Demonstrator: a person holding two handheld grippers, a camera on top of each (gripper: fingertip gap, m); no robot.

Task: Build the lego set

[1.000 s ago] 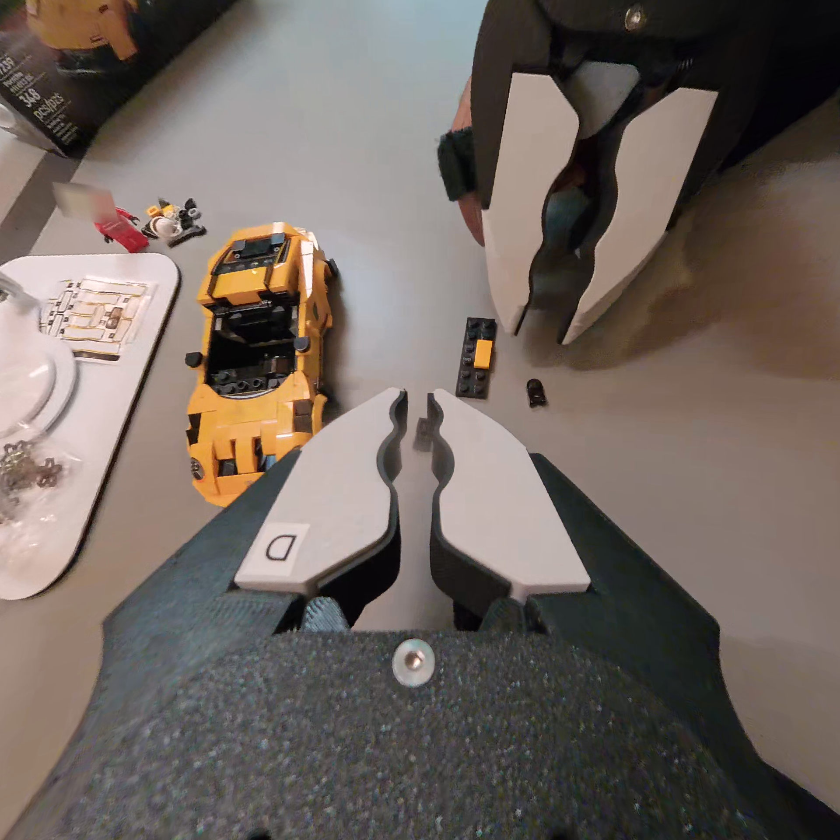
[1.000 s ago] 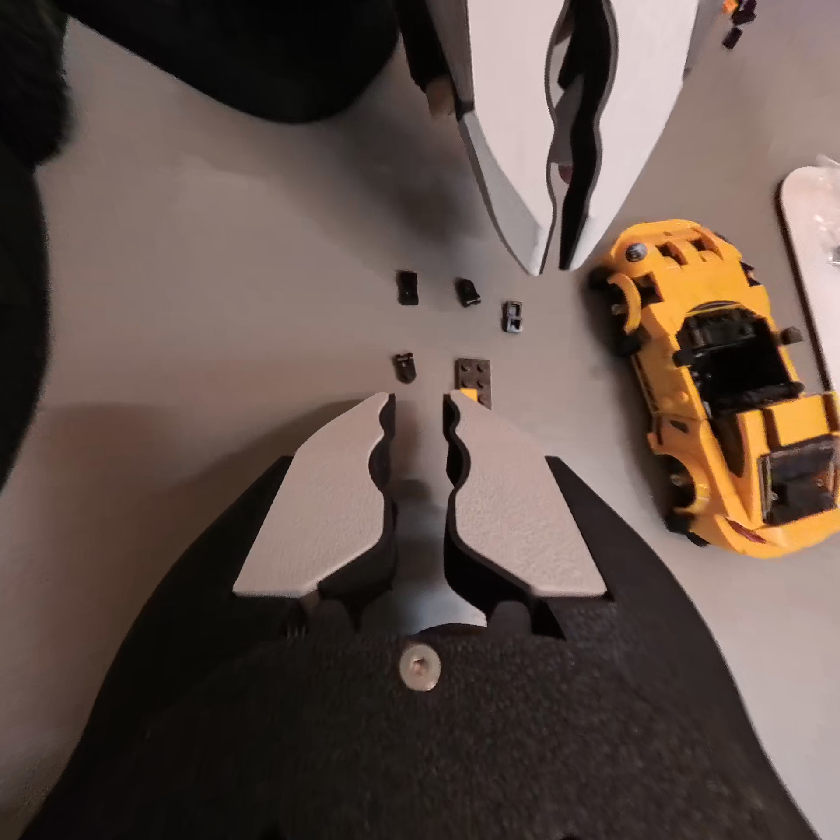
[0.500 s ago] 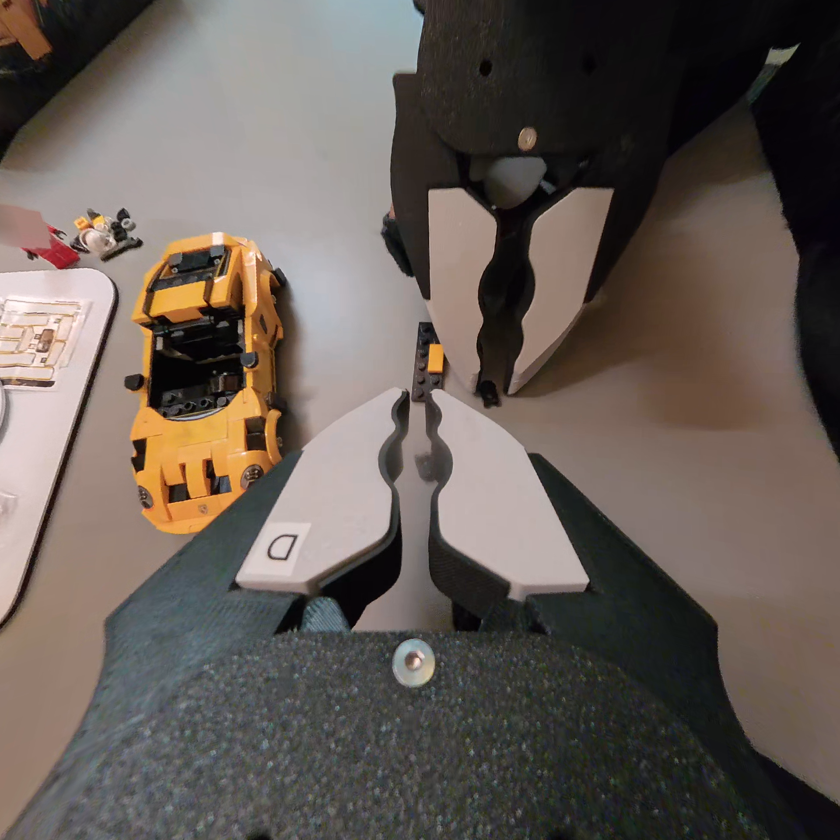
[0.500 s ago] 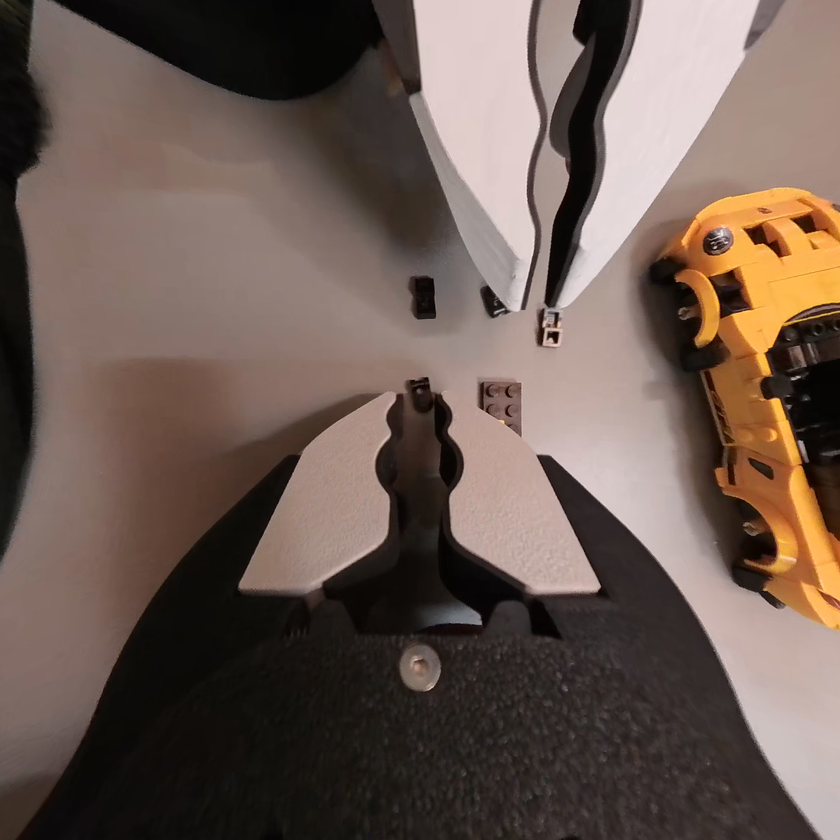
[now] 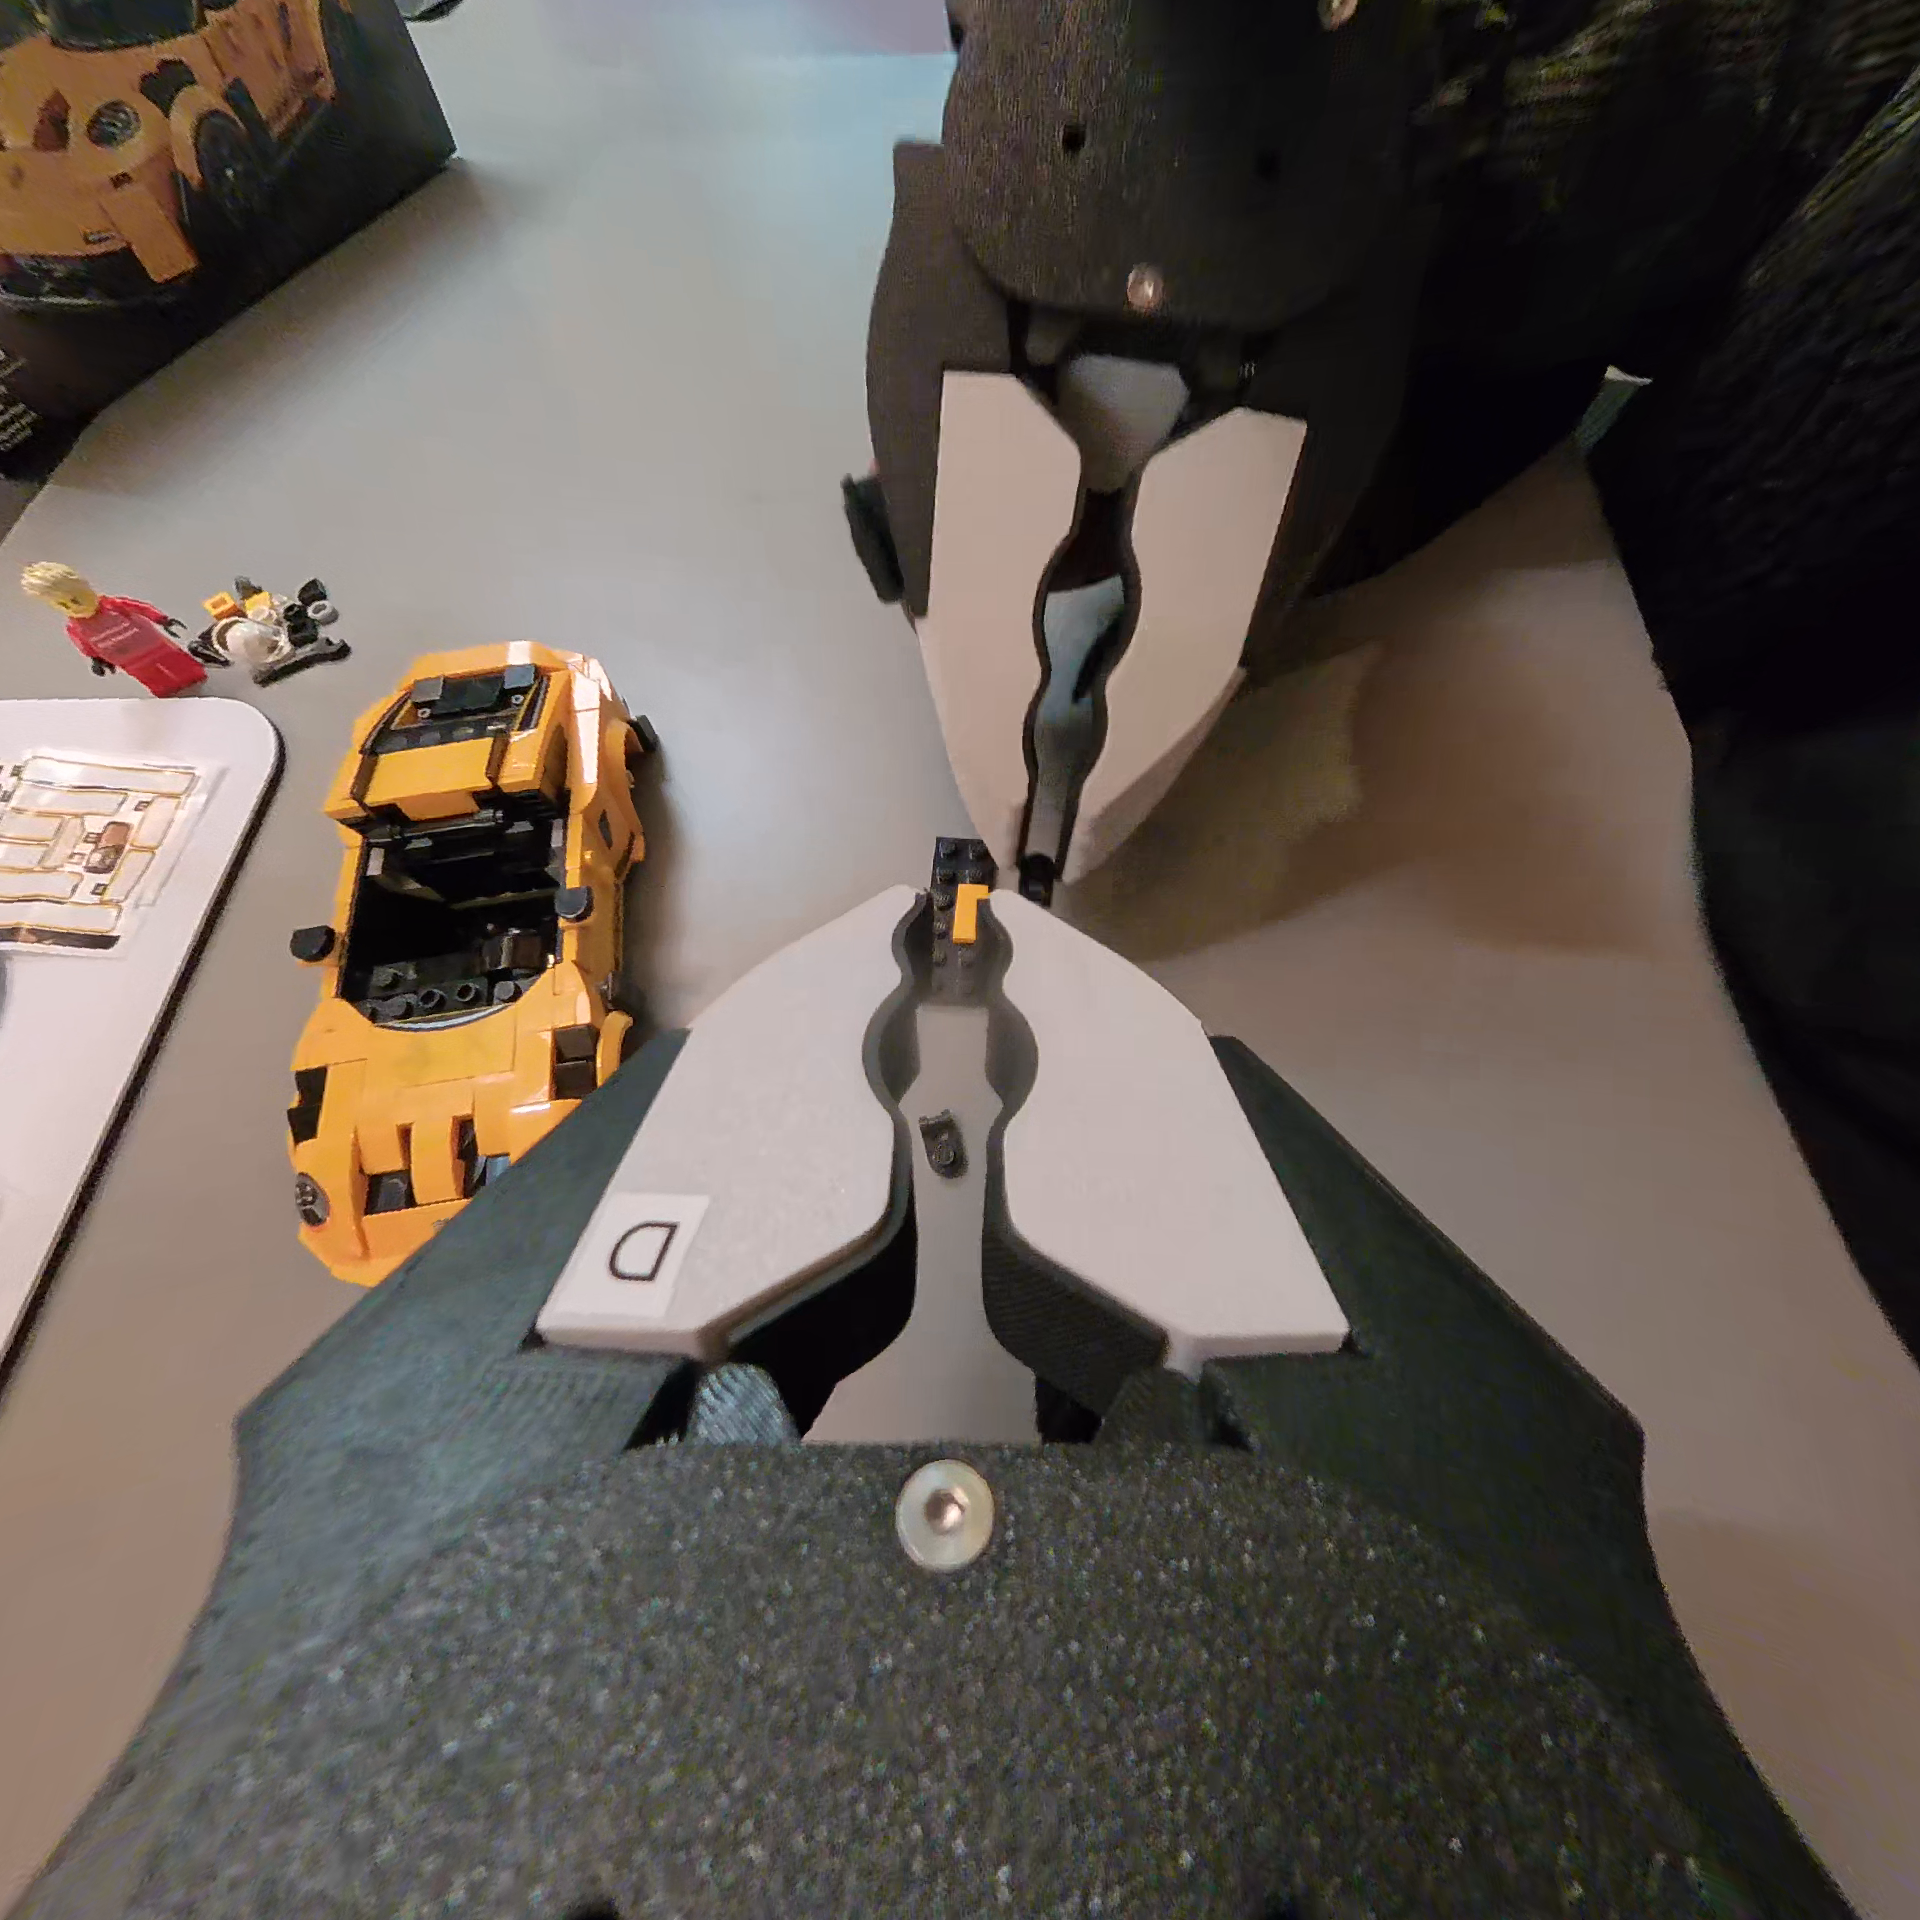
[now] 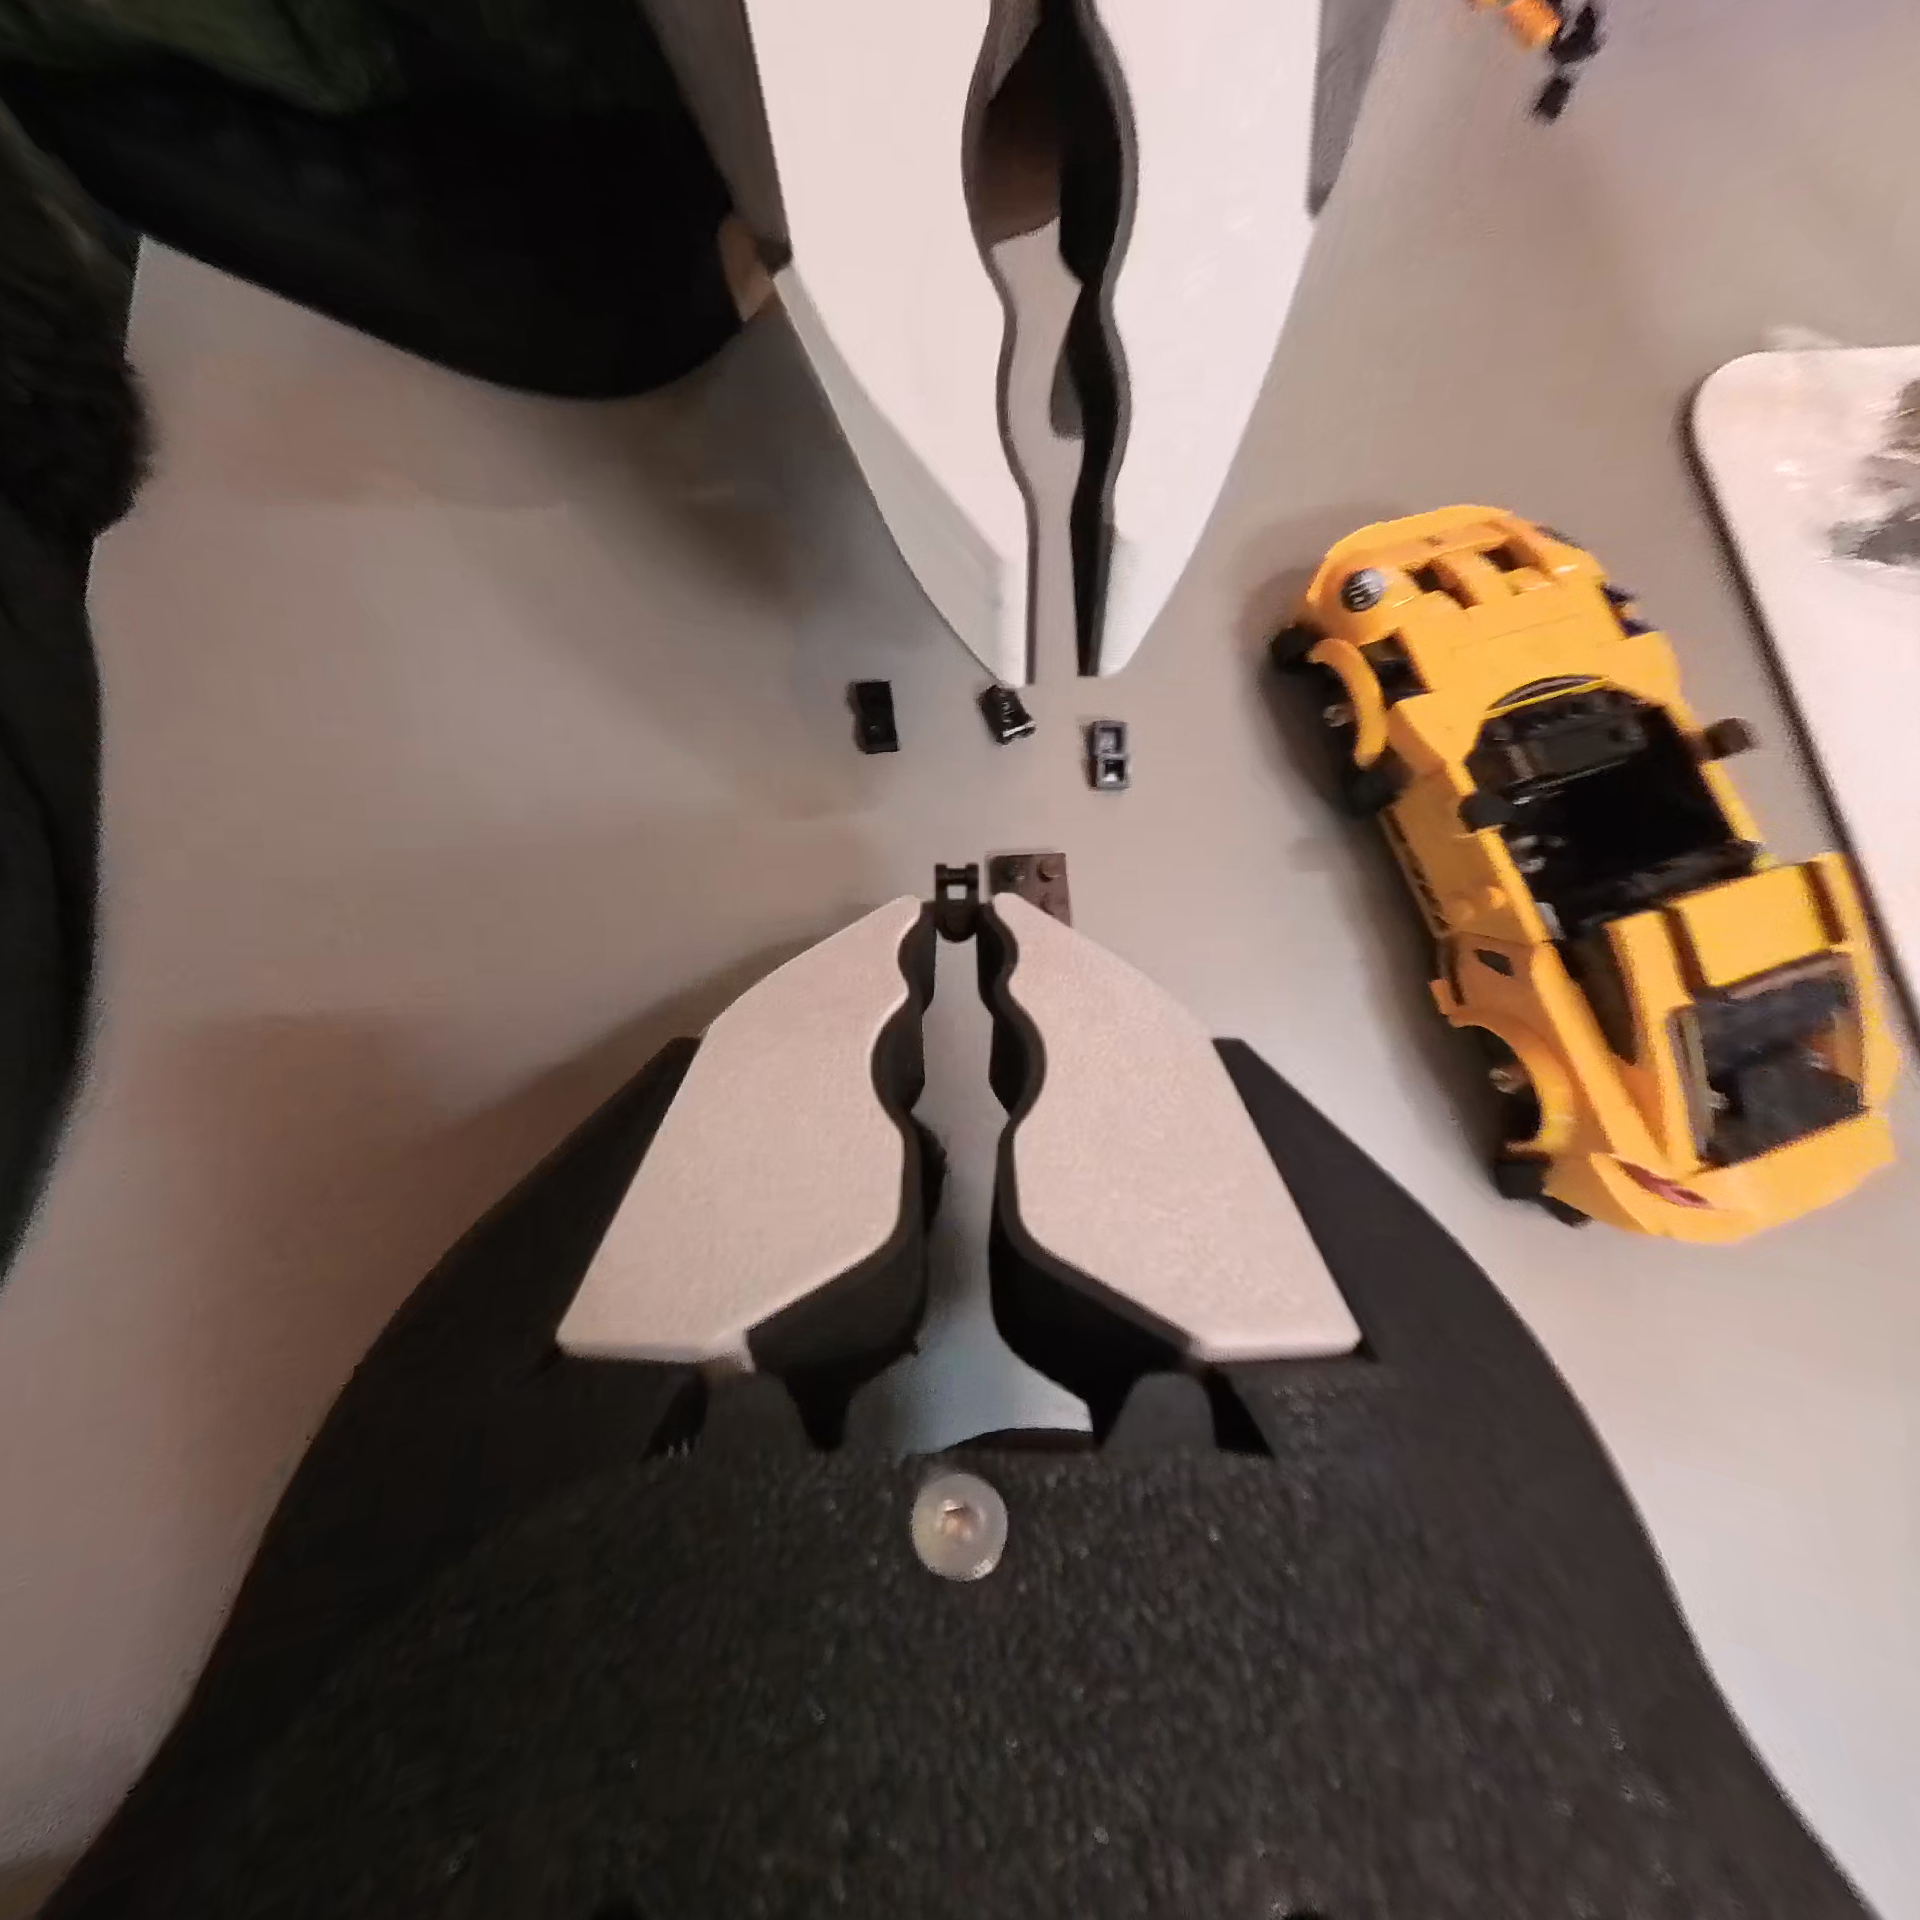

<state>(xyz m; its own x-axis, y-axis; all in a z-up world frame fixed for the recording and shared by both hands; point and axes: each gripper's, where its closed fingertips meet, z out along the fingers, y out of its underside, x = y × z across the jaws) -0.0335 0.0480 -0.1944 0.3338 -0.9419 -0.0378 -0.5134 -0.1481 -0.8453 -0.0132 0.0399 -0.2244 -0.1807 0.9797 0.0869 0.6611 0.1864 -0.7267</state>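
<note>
A small black clip piece is pinched at the tips of the right gripper, which is closed on it just above the grey desk; in the left wrist view the same piece is seen at the tips of that gripper. The left gripper is held slightly open, its fingers set to either side of a black plate bearing a small orange tile, though whether the plate is touched cannot be told. The plate lies flat on the desk, just beside the clip piece, and is partly seen in the right wrist view. Another small black piece lies on the desk between the left gripper's fingers, nearer the camera. Three more black pieces are lined up between the two grippers. A half-built yellow car is parked to the left of the left gripper, well apart from the plate. Beyond it a red minifigure and a cluster of loose parts are seen, with a white tray holding a sticker sheet and the set's box at the far edge.
</note>
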